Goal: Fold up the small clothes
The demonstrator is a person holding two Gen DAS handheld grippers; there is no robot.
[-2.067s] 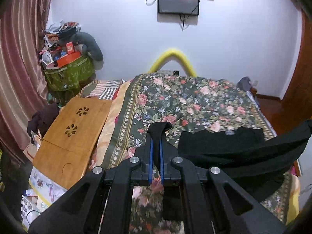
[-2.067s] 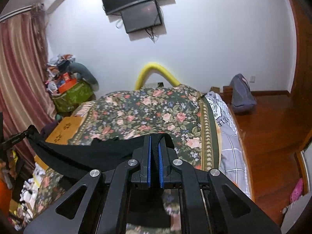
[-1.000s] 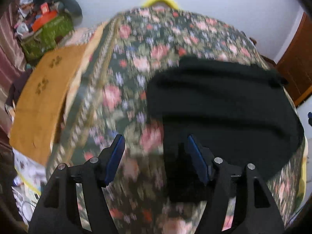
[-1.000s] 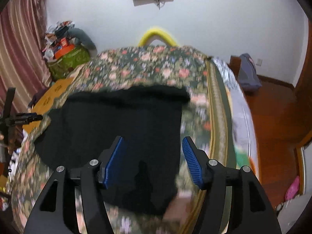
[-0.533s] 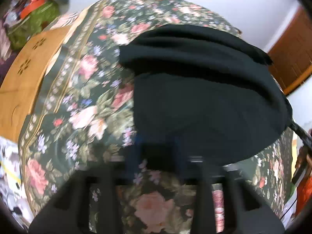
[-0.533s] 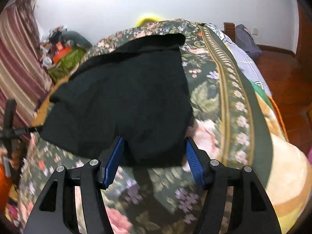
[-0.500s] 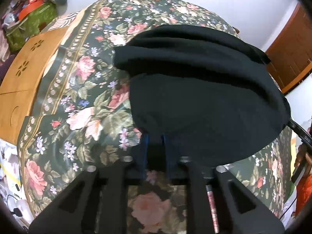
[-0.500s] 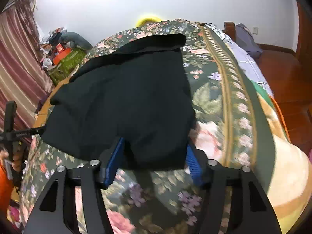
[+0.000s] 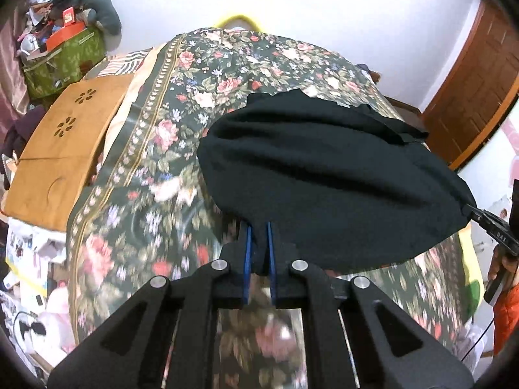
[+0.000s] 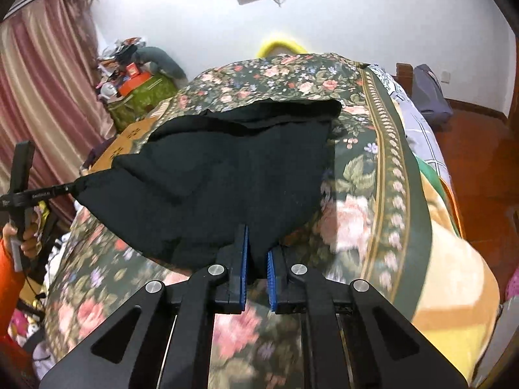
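Both hand-held grippers (image 9: 258,246) (image 10: 256,259) have clamped the black garment's (image 9: 324,175) near edge.

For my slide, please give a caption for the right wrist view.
Right gripper pinches the near edge of a black garment above a floral bedspread.

The black garment (image 9: 327,175) is matt, soft knit cloth with a slightly fuzzy nap. Under it the floral bedspread (image 9: 207,74) is printed woven cloth, dull in finish. The left gripper (image 9: 258,253) and right gripper (image 10: 256,259) are matt black plastic with ribbed blue pads (image 10: 242,259) and shiny metal screw heads. The lap desk (image 9: 61,149) is smooth, satin-finished wood.
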